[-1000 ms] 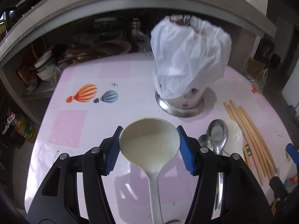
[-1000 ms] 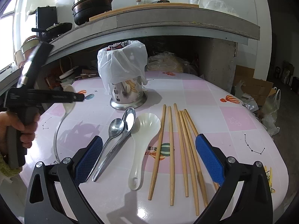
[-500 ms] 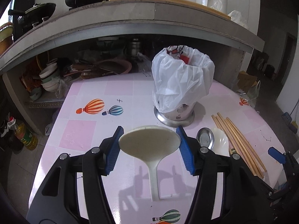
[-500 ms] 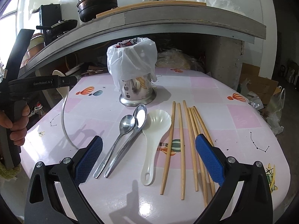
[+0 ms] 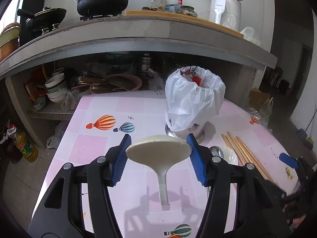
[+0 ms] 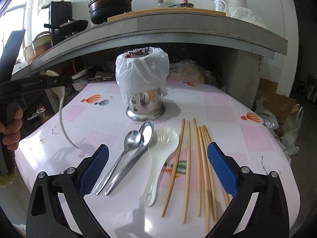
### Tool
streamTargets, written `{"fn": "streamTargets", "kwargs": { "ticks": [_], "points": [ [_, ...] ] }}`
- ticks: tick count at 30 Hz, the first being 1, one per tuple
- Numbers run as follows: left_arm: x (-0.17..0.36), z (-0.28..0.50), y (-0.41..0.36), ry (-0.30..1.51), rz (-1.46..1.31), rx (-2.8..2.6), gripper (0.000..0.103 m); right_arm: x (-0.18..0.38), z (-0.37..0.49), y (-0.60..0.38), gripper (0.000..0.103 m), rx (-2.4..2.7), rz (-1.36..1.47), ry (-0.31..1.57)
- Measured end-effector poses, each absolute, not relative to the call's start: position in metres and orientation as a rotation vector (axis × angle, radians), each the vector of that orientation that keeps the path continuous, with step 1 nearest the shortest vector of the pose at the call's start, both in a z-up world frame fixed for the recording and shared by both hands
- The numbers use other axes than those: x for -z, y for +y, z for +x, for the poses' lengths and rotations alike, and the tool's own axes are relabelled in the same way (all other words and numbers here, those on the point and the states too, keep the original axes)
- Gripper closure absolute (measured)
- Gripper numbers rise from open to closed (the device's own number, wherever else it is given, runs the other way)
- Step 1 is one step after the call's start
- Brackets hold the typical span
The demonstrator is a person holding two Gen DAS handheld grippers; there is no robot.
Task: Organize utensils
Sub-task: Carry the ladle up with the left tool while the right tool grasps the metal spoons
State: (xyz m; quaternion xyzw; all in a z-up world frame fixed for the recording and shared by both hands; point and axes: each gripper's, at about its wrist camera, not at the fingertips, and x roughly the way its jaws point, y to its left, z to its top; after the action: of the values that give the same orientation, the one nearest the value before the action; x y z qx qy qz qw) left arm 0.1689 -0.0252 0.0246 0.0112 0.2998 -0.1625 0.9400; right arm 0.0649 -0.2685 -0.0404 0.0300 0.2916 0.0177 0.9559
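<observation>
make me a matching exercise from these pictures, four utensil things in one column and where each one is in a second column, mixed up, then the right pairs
Things:
1. ladle
2. chopsticks
3. white rice paddle
4. bag-lined metal holder

Places:
A. flat on the table between the metal spoons and the chopsticks
B. upright on the table, behind the laid-out utensils
C. clamped by its bowl in the left gripper, handle hanging above the table
D. lying loose on the table, beside the right gripper's right-hand finger

Pairs: 1-C, 2-D, 3-A, 4-B
</observation>
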Motion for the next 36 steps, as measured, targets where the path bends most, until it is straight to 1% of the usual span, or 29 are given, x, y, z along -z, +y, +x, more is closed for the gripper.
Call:
{"fn": "streamTargets", "kwargs": {
  "ticks": [3,5,8,9,11,13,14,15,17,19,22,25,28,36],
  "points": [
    [-0.027,0.167,-0.021,0.597,0.019,0.324,0.048,0.039,0.083,-0.286,0.006,-0.098,0.129,0.618],
    [-0.027,0.168,-0.018,0.593,0.016,0.322,0.048,0.040,0.099,-0.298,0.009,-0.144,0.187,0.647],
    [-0.025,0.169,-0.015,0.597,0.009,0.321,0.048,0.047,0.132,-0.314,0.022,-0.208,0.243,0.719],
    [-0.024,0.170,-0.015,0.597,0.008,0.320,0.048,0.048,0.140,-0.315,0.028,-0.217,0.246,0.738],
    [-0.023,0.171,-0.015,0.599,0.006,0.319,0.048,0.052,0.157,-0.315,0.035,-0.254,0.239,0.775],
    [-0.023,0.173,-0.015,0.601,0.003,0.319,0.048,0.056,0.174,-0.313,0.045,-0.301,0.239,0.810],
    [-0.023,0.173,-0.015,0.601,0.004,0.319,0.048,0.058,0.184,-0.311,0.047,-0.337,0.239,0.828],
    [-0.023,0.173,-0.015,0.602,0.004,0.319,0.048,0.059,0.189,-0.309,0.052,-0.361,0.237,0.836],
    [-0.023,0.173,-0.014,0.603,0.006,0.319,0.048,0.065,0.202,-0.305,0.058,-0.412,0.224,0.863],
    [-0.023,0.173,-0.015,0.601,0.005,0.318,0.048,0.071,0.212,-0.301,0.068,-0.451,0.211,0.888],
    [-0.023,0.174,-0.013,0.600,-0.002,0.313,0.048,0.080,0.220,-0.293,0.074,-0.465,0.180,0.921],
    [-0.021,0.176,-0.012,0.602,-0.006,0.310,0.048,0.086,0.222,-0.288,0.078,-0.471,0.161,0.944],
    [-0.019,0.177,-0.011,0.607,-0.007,0.313,0.048,0.093,0.224,-0.285,0.080,-0.464,0.145,0.957],
    [-0.019,0.178,-0.012,0.608,-0.005,0.317,0.048,0.104,0.232,-0.282,0.082,-0.463,0.128,0.986]
  ]
}}
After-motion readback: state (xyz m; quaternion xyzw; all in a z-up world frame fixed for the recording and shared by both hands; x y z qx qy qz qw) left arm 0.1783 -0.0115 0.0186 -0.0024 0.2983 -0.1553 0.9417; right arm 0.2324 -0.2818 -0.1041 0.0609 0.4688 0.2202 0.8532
